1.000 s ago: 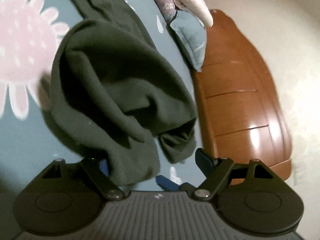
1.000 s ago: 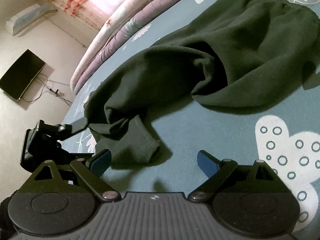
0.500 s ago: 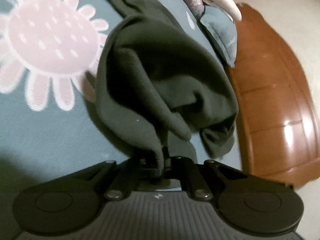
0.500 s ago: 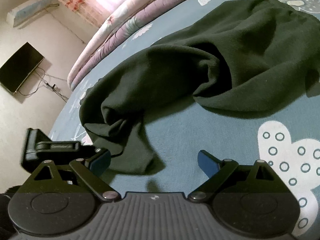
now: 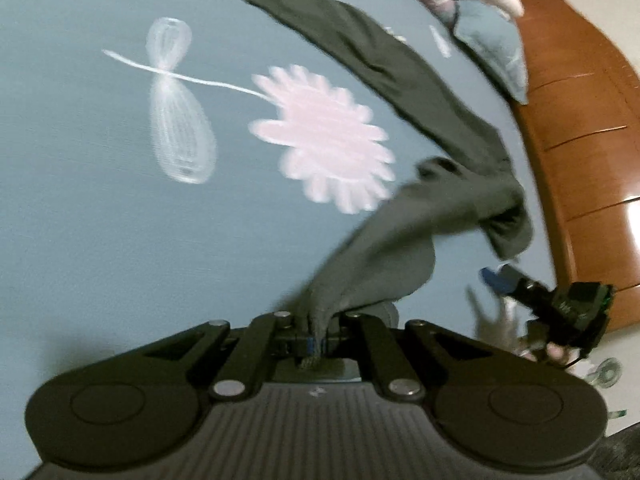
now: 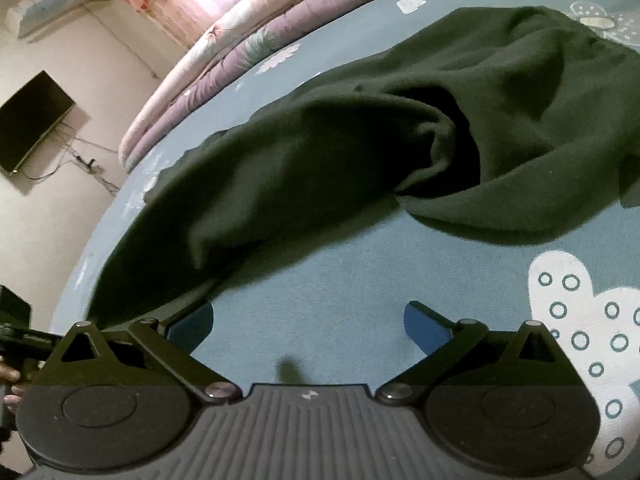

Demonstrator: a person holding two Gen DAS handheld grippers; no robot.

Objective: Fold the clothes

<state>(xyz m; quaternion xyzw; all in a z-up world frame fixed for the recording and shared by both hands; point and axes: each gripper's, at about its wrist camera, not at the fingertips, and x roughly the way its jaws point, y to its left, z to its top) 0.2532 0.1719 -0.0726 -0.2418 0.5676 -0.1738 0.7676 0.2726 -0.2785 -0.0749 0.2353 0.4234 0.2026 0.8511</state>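
A dark green fleece garment (image 6: 360, 152) lies spread and rumpled on the teal bed sheet (image 6: 360, 280). My left gripper (image 5: 314, 346) is shut on one end of the garment (image 5: 400, 232), which stretches taut from its pads toward the far right. My right gripper (image 6: 308, 324) hovers over the sheet with its jaws opening wide and only bare sheet between them. The garment's near edge runs just past its left pad (image 6: 192, 322). In the left wrist view one blue pad (image 5: 494, 280) of the right gripper shows at the right.
The sheet carries a pink flower print (image 5: 328, 140) and a white print (image 6: 592, 340). A folded quilt (image 6: 240, 48) lies along the far side, with a teal pillow (image 5: 496, 52) next to a wooden bed frame (image 5: 580, 140). A TV (image 6: 32, 120) hangs on the wall.
My left gripper shut on the garment's end and pulled it across the sheet, stretching the bunched cloth out. My right gripper barely moved and its jaws widened a little.
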